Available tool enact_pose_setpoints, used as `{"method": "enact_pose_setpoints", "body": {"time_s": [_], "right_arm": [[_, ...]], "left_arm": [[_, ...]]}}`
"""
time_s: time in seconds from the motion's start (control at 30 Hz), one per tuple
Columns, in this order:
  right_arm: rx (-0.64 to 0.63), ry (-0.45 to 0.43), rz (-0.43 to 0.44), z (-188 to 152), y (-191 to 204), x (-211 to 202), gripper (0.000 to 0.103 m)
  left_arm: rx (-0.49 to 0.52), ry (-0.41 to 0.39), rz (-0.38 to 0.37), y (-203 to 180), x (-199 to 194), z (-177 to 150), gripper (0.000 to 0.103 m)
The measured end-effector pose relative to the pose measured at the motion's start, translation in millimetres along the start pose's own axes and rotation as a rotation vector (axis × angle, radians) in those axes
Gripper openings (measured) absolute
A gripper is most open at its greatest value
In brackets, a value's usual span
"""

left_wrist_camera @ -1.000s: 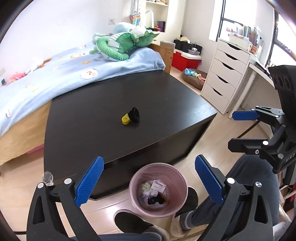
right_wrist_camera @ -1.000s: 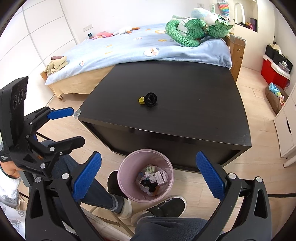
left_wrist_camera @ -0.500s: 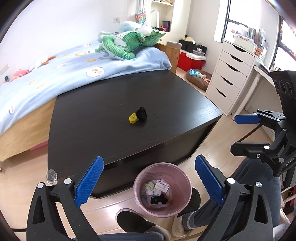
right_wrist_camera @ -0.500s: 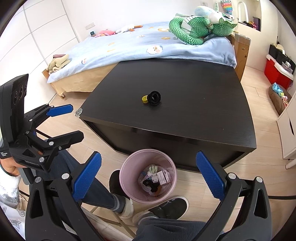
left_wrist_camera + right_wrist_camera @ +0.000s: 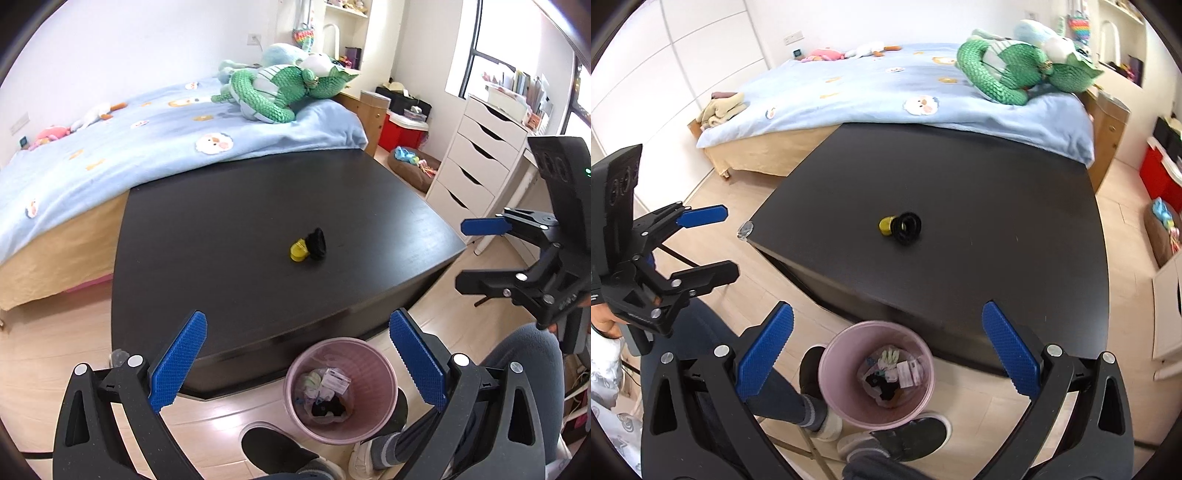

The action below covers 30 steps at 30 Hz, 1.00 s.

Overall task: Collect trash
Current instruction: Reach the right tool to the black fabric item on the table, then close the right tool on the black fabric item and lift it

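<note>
Both the left gripper (image 5: 297, 363) and right gripper (image 5: 886, 354) gape wide, holding nothing. Ahead of them, a small yellow-and-black plastic piece (image 5: 308, 248) lies on the dark wooden table (image 5: 221, 240); below sits a pink round plastic bin (image 5: 376, 373).

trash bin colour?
Pink trash bin, translucent-looking; clearest in the right wrist view.

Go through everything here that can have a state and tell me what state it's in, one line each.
Left gripper: open, empty, held above the floor in front of the table.
Right gripper: open, empty.
Yellow and black piece of trash: lying on its side on the black table, not picked up.
Pink trash bin: upright on the floor, uncovered, partly filled with trash.
White drawer unit: all drawers shut.
</note>
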State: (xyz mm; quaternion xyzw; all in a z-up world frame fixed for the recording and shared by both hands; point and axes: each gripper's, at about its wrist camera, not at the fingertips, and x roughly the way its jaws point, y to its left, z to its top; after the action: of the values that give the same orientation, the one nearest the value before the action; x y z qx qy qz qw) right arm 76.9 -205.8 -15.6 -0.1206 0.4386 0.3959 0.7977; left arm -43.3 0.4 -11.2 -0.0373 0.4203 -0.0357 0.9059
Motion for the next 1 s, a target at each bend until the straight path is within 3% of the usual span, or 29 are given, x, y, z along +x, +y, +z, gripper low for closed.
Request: {"method": "enact_pose_setpoints", "body": {"time_s": [0.33,0.73,1.0], "right_arm": [[-0.130,0.042,0.030,47,-7,43,0.100],[-0.250,0.200,0.048,71,-13,128,0.099],[-0.309,0.262,0.064,74,-10,163,0.075]], "left_arm": [[-0.013,0.008,0.013,17,11,14,0.095],[-0.040,0.022,0.021,34,21,18,0.095],[-0.071,0.041,0.011,43,28,18,0.095]]}}
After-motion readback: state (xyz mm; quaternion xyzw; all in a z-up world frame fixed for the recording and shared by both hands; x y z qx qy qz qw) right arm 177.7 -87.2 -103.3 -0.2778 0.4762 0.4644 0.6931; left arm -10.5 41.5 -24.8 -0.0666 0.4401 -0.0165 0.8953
